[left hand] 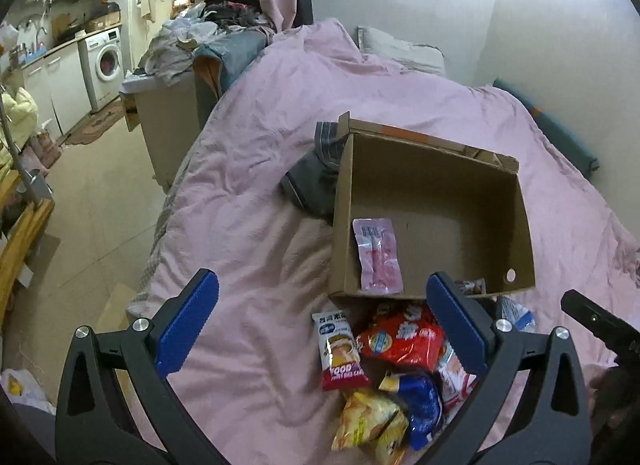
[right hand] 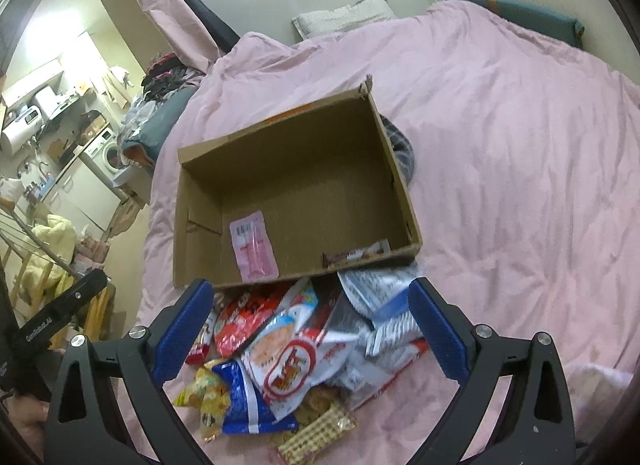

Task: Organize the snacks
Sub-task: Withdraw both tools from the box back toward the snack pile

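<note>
Both grippers hover over the snack pile [right hand: 296, 349] on the pink bed [left hand: 248, 201], nothing held. Left gripper [left hand: 320, 313]: jaws spread wide, empty, above the pile's left side. Right gripper [right hand: 310, 317]: jaws also wide apart, empty, straddling the pile. Box [right hand: 400, 185] sits just beyond the pile, near wall touching the top packets. Inside the box: pink packet [right hand: 254, 245] flat on the floor, near-left; brown bar [right hand: 356, 255] against the near wall, right side. Pile includes a red bag [left hand: 402, 339], blue bag [right hand: 240, 401], yellow bag [left hand: 366, 419], silver bag [right hand: 380, 297]. Grey cloth [left hand: 316, 177] lies against the box's left wall in the left view.
</note>
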Demonstrator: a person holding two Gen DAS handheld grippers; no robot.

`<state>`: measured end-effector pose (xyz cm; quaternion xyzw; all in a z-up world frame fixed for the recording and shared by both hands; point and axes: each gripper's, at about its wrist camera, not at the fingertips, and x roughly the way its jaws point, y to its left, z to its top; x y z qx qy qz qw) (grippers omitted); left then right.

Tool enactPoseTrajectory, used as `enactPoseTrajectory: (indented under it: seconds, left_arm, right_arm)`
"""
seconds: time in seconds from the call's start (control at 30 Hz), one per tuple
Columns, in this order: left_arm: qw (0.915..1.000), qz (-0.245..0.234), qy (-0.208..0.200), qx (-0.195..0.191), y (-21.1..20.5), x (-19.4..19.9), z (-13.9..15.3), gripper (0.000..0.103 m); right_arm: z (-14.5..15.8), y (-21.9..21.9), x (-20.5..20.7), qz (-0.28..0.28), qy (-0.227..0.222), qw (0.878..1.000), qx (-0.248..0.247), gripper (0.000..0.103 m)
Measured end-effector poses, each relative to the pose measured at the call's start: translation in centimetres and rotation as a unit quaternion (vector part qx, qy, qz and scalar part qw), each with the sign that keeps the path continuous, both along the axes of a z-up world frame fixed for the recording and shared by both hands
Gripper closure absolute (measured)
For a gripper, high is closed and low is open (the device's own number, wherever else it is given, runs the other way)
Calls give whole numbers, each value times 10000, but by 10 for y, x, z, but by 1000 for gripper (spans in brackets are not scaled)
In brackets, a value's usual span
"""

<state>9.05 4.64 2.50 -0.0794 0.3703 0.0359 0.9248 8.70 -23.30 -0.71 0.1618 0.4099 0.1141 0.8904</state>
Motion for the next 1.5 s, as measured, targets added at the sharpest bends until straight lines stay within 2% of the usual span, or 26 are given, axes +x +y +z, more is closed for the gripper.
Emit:
enactPoseTrajectory:
  seconds: [0.07,0.2,0.33,0.47,0.53,0.67,0.83,0.9,1.03,1.07,1.2,1.27,1.37,1.5]
  left_arm:
    - [9998,106,-106,100,0,-7,3,0]
    - [9998,161,-95,-30,4,-11,2,0]
    - [10000,-31,-50,-30,-2,-14,-1,0]
    - [9993,-319,180,-66,-9,-14,-13,0]
    - [9987,-310,378,-165,-10,-15,-21,0]
    - [9984,-314,464,104,-18,-17,-26,1]
    - [9980,-385,466,165,-19,-18,-27,1]
    - [9981,-328,514,71,-14,-18,-29,1]
    - [9972,-204,710,80,-7,-15,-35,1]
    - [9969,-188,770,32,-5,-14,-37,1]
    - [9947,-61,1011,-160,3,-11,-45,1]
    - [9943,-31,1058,-162,5,-10,-46,1]
    - [9945,-11,1043,-134,5,-10,-46,1]
    - [9949,30,1007,-90,6,-9,-45,1]
  right_arm:
    - [-2,-1,-2,12,52,10000,18,3]
    - [-6,-3,-8,31,95,9999,-14,3]
    - [-10,-7,-15,67,100,9998,-128,3]
    - [-15,-17,-22,102,157,9995,-236,3]
    - [-20,-26,-25,60,246,9994,-236,3]
    - [-26,-41,-29,-138,394,9988,-255,3]
    - [-40,-62,-24,-386,788,9958,265,3]
    - [-49,-69,-22,-456,1003,9924,554,4]
    - [-61,-67,-15,-411,1343,9871,769,4]
    - [-65,-64,-13,-361,1428,9856,827,5]
    - [-80,-50,-5,-60,1838,9725,1428,20]
    - [-82,-40,-1,155,1939,9653,1742,22]
    - [-86,-14,8,438,2068,9613,1765,25]
    - [-100,15,25,485,2335,9598,1480,29]
